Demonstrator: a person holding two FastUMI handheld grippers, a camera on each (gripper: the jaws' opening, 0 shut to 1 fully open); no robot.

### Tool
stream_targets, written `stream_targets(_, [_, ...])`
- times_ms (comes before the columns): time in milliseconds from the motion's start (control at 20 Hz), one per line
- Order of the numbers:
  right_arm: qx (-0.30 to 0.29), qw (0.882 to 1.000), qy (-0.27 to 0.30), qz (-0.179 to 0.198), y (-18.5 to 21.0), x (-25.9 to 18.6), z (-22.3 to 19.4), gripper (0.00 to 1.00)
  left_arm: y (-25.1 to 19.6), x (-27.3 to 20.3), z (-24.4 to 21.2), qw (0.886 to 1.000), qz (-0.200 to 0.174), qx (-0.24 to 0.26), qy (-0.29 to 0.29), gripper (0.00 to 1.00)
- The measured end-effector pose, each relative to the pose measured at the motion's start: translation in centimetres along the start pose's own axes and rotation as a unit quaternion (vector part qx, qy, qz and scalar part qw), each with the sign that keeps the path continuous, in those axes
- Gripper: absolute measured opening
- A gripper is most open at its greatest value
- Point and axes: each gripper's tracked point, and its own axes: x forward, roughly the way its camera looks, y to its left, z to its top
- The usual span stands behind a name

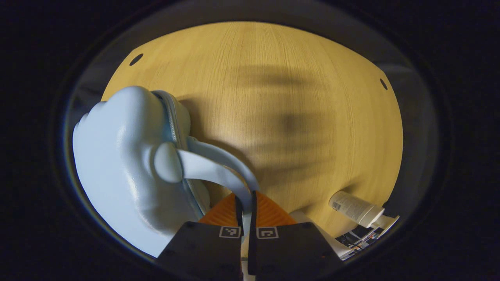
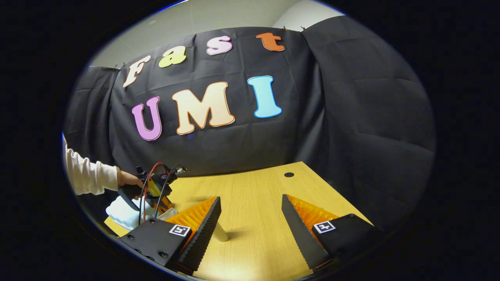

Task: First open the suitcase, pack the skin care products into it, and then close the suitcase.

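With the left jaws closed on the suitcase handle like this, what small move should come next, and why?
Probably release the handle and go for the zipper: the left gripper pinches it, the light-blue suitcase looks zipped shut, and the skin care bottle lies unpacked on the table. The right gripper waits open.

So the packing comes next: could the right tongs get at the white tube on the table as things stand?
Probably yes. The right tongs are open above the bare table, and the white tube lies just by their left finger, nothing between.
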Motion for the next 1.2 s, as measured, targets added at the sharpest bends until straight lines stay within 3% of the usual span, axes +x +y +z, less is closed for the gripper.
stream_targets(350, [-0.012,1.0,0.005,0.024,2.0,-0.1,-0.1,0.98,-1.1,-4.9,0.5,0.996,-0.072,-0.024,-0.056,0.0])
stream_targets(600, [-0.018,0.998,0.001,0.052,4.1,-0.1,-0.2,0.98,-0.1,-11.9,0.2,0.99,-0.09,-0.023,-0.104,0.0])
stream_targets(950, [-0.034,0.995,0.005,0.093,6.8,0.4,-0.3,0.98,7.4,-23.8,0.4,0.966,-0.09,-0.087,-0.224,0.0])
stream_targets(1200, [-0.039,0.993,0.001,0.115,9.0,0.9,0.3,0.98,16.7,-29.3,-1.1,0.95,-0.047,-0.128,-0.282,0.0])
